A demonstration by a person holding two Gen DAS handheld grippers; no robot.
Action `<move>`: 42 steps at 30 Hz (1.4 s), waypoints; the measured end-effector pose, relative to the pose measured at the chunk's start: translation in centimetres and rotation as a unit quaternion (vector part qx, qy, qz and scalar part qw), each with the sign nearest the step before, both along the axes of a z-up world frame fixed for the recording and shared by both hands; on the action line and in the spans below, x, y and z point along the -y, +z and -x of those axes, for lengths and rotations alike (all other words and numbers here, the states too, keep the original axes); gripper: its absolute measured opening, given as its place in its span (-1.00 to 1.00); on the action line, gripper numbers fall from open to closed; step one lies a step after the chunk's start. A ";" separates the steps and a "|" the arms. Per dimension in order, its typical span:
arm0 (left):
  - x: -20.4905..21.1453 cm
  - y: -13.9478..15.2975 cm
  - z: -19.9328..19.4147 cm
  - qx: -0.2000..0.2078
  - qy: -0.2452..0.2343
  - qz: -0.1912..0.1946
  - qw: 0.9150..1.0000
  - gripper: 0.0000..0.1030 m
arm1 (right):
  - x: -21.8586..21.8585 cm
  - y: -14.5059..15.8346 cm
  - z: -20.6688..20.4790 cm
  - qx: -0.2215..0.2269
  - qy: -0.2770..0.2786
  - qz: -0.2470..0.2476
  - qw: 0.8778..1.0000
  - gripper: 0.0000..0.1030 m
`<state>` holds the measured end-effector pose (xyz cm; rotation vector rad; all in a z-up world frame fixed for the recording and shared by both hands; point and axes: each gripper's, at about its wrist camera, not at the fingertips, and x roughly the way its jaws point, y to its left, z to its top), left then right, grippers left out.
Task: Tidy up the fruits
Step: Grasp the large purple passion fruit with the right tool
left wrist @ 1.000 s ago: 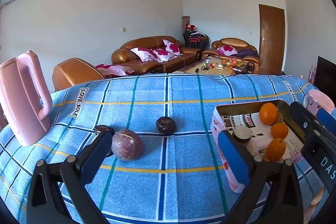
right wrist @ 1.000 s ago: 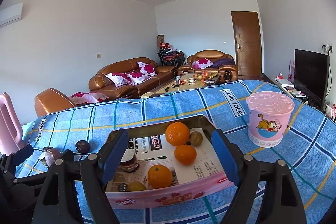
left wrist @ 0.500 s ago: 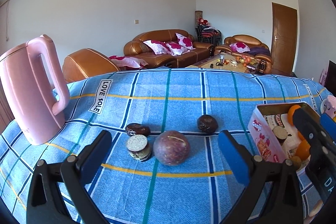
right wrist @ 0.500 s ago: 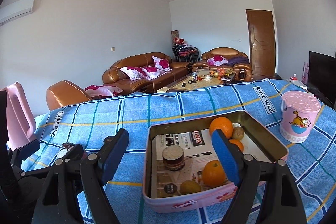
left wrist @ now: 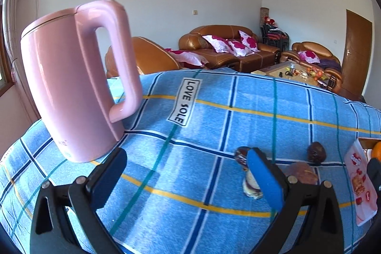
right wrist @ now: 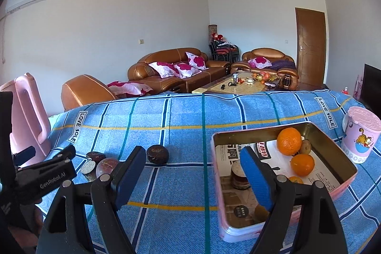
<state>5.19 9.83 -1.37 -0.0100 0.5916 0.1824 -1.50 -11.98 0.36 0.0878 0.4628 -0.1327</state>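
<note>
Both of your views are now lying further left across the blue checked tabletop (left wrist: 214,111) than a second ago: the pink kettle (left wrist: 71,77), then at the left edge of your left view, is now filling that view's left side, and the tin (right wrist: 343,156) is sitting right of centre in your right view instead of dead ahead

Your left tool (left wrist: 188,180) is standing with its jaws wide apart and nothing between them, hovering over bare cloth just right of the kettle. Your right tool (right wrist: 193,170) is likewise gaping and gripping nothing, hanging over the cloth just left of the tin, with its right pad overlapping the tin's near left part in the picture

Taking the tin as your landmark, the loose fruits are lying to its left on the cloth: a dark wrinkled fruit (right wrist: 157,154) nearest, then a purplish round fruit (right wrist: 107,166), with a cut half (right wrist: 87,167) showing its pale face just beside it and another dark piece (right wrist: 95,156) just behind. Inside the tin, two oranges (right wrist: 289,141) and a small brownish fruit (right wrist: 305,146) are resting toward the far right on printed paper, and a third orange (right wrist: 295,180) is peeking out behind your right pad. A pink cartoon cup (right wrist: 360,135) is standing just right of the tin
</note>
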 end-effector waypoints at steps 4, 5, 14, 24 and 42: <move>-1.5 -0.4 -0.6 -0.016 0.029 -0.003 0.999 1.00 | -1.2 -0.8 -1.9 -0.041 0.031 -0.004 0.999 0.56; -1.7 -0.5 -0.7 -0.018 0.036 -0.010 0.999 0.99 | -1.5 -0.9 -2.1 -0.048 0.043 -0.010 0.998 0.52; -2.1 -0.6 -0.7 -0.026 0.040 -0.028 0.998 0.99 | -6.6 -2.1 -4.5 -0.092 0.125 -0.014 0.988 0.46; -1.9 -0.8 -1.4 -0.036 0.033 -0.024 0.998 0.99 | -8.4 -4.4 -8.4 -0.180 0.132 -0.033 0.974 0.14; 1.0 -0.3 -0.8 -0.017 -0.061 -0.009 0.998 0.99 | -4.9 -1.7 -3.5 -0.082 0.080 -0.022 0.993 0.02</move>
